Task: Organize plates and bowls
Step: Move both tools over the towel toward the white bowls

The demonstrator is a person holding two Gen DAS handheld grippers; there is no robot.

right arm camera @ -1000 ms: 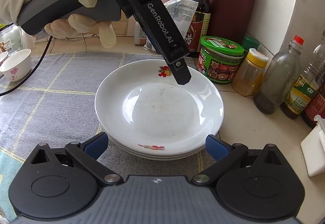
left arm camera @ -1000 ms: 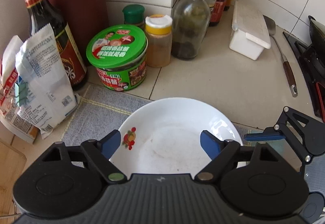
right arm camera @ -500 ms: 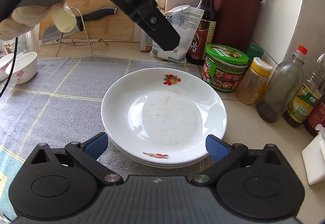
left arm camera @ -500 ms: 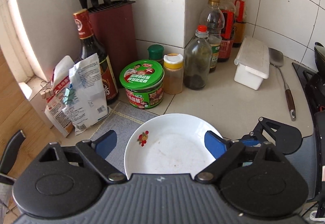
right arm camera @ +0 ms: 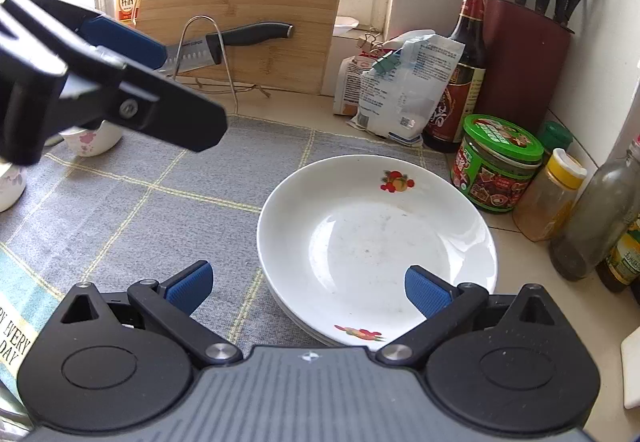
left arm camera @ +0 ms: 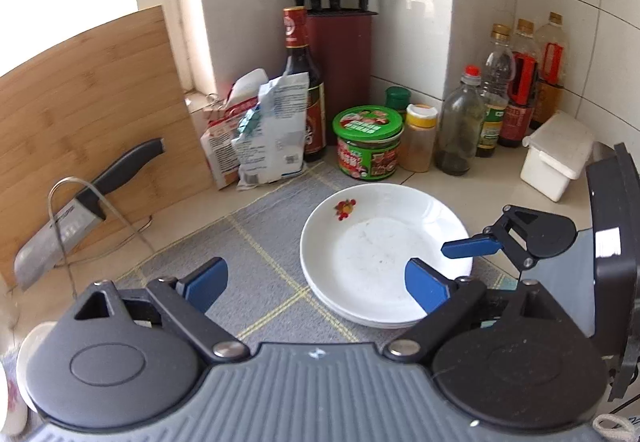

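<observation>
A stack of white plates [right arm camera: 376, 242] sits on the grey cloth [right arm camera: 160, 209] that covers the worktop, close to the corner where the jars and bottles stand. The top plate has a small fruit print near its far rim and is bare inside. The left claw [left arm camera: 316, 282] hangs above the cloth to the left of the stack; its jaws have just been opening and stand wide, nothing between them, one blue pad over the plate's near edge. The right claw [right arm camera: 308, 288] is also spread wide and empty, poised over the near side of the stack without touching it. Behind the plates a green-lidded jar [left arm camera: 368, 145] stands just beside a yellow-capped spice jar [left arm camera: 418, 137]. Two small white bowls [right arm camera: 90, 137] with pink flowers rest at the cloth's far left. A cleaver [left arm camera: 80, 213] leans in a wire stand against a wooden chopping board [left arm camera: 88, 109].
</observation>
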